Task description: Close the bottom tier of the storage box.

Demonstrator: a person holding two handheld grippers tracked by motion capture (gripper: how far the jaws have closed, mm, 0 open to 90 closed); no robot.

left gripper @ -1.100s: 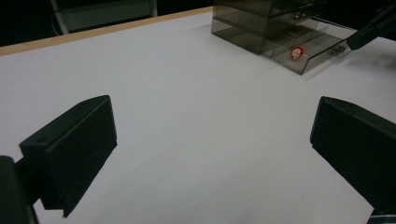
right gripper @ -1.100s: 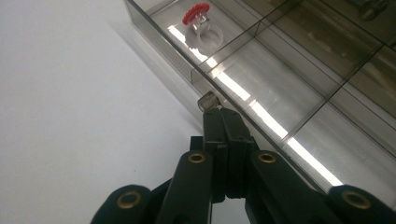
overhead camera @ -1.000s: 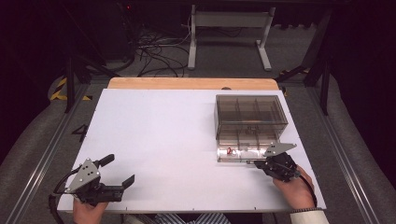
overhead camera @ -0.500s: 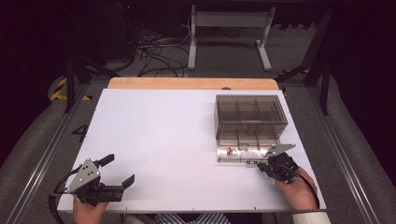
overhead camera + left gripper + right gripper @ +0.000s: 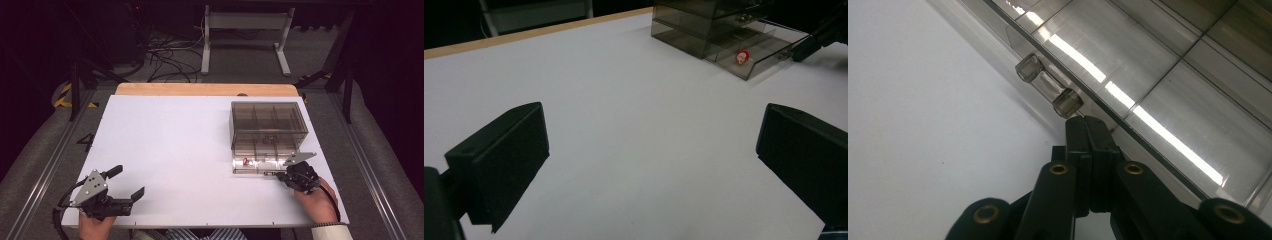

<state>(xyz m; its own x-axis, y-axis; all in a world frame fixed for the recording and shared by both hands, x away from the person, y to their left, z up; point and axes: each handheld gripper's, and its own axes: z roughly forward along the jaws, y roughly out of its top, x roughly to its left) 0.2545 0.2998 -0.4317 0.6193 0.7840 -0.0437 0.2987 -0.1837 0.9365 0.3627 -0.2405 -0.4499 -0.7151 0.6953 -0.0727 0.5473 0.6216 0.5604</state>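
dark room; grey floor with tangled cables, a white-legged stand behind the table.

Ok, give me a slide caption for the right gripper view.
Shut right gripper meets the front of a pulled-out clear drawer, beside its handle.

Lab or test room: white table on grey floor, cables tangled at far side, hazard tape seen left, dark surroundings.
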